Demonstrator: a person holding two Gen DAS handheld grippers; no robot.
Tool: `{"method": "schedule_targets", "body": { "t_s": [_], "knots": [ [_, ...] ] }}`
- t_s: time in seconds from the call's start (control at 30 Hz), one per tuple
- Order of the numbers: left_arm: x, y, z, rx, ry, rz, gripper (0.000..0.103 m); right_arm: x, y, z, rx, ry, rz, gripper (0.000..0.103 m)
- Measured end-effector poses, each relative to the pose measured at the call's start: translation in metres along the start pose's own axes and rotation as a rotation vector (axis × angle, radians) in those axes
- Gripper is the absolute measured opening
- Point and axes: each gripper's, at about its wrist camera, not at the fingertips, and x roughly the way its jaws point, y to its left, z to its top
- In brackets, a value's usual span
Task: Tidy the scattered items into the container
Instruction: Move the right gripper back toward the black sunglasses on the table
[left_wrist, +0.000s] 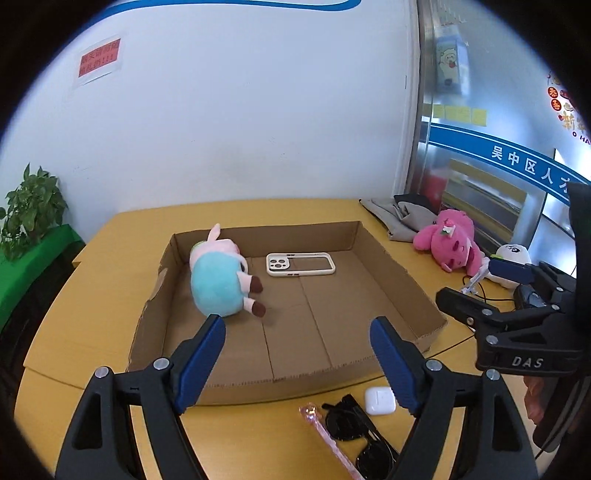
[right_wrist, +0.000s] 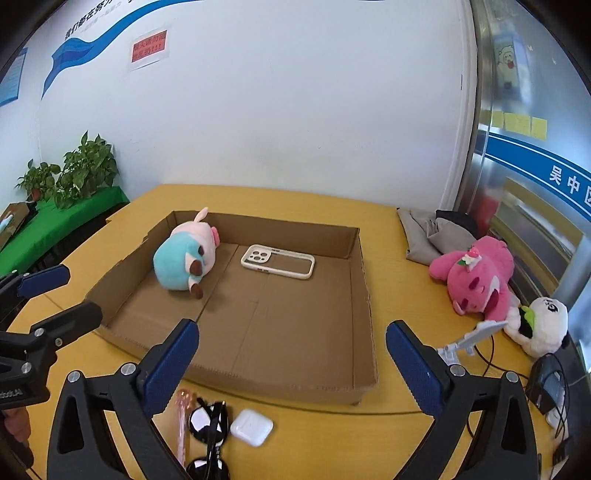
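Hovering empty, left gripper (left_wrist: 297, 332) and right gripper (right_wrist: 291, 338) gape; blue-pink plush (right_wrist: 183, 260) at ten o'clock inside cardboard tray (right_wrist: 364, 295)

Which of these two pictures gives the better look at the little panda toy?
The right wrist view: the panda plush lies in full sight beside the pink plush. In the left wrist view only its white head peeks out behind the right gripper.

Shallow cardboard tray (right_wrist: 364, 295) holds blue-pink plush (right_wrist: 183, 264) and phone case (right_wrist: 277, 261) — side by side.

bright even light, fisheye-warped dark corners
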Motion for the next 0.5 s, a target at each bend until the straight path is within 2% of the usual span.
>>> {"method": "schedule_targets", "body": {
  "t_s": [0.17,0.5],
  "knots": [
    [-0.014,-0.003,-0.012,-0.032,0.011,-0.034,0.081,-0.018,-0.004,-0.017,0.033,-0.001,-0.007,0.103],
    [-0.019,-0.009,-0.023,-0.041,0.033,-0.048,0.081,-0.036,0.000,-0.024,0.034,-0.006,-0.029,0.103]
  ]
}}
